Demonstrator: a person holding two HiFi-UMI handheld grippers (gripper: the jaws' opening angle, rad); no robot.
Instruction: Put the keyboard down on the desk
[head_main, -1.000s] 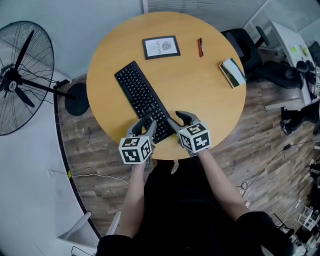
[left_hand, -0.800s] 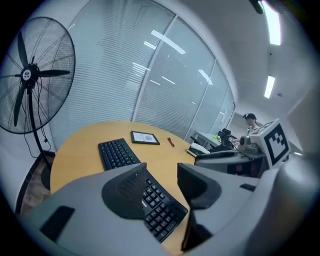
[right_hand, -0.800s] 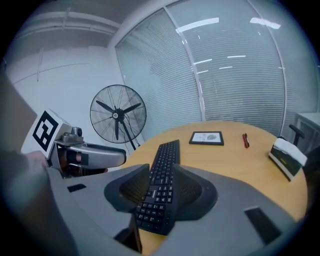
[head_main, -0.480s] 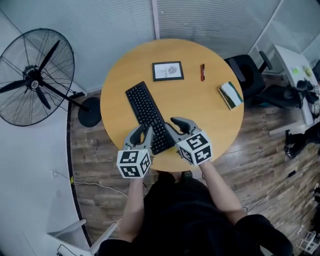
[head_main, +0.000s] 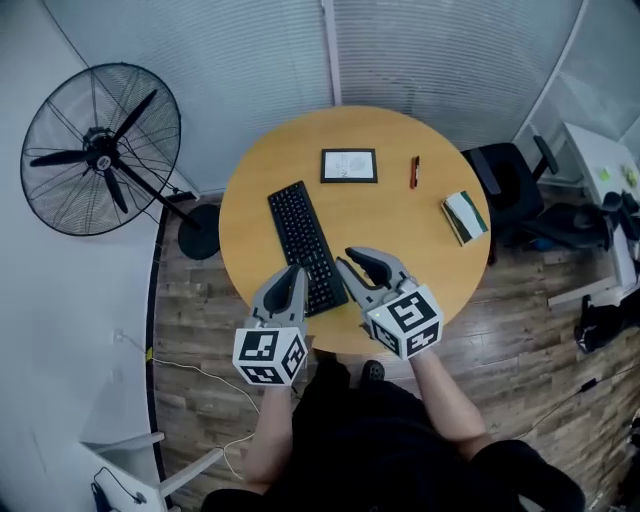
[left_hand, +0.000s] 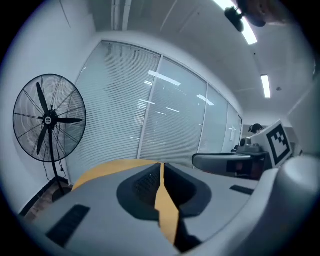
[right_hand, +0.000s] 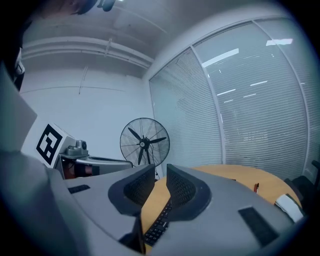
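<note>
Cool, even light is filling the head view, so the round table (head_main: 400, 230) is looking bright and is showing only soft, weak shadows. In the left gripper view the ceiling light strips (left_hand: 265, 85) are glowing nearly white and are reflecting as pale streaks on the glass wall with blinds (left_hand: 165, 125). Both gripper views are bending straight lines strongly toward the edges and are darkening to a black rim at the corners, while the nearest foreground is looking soft and out of focus.
</note>
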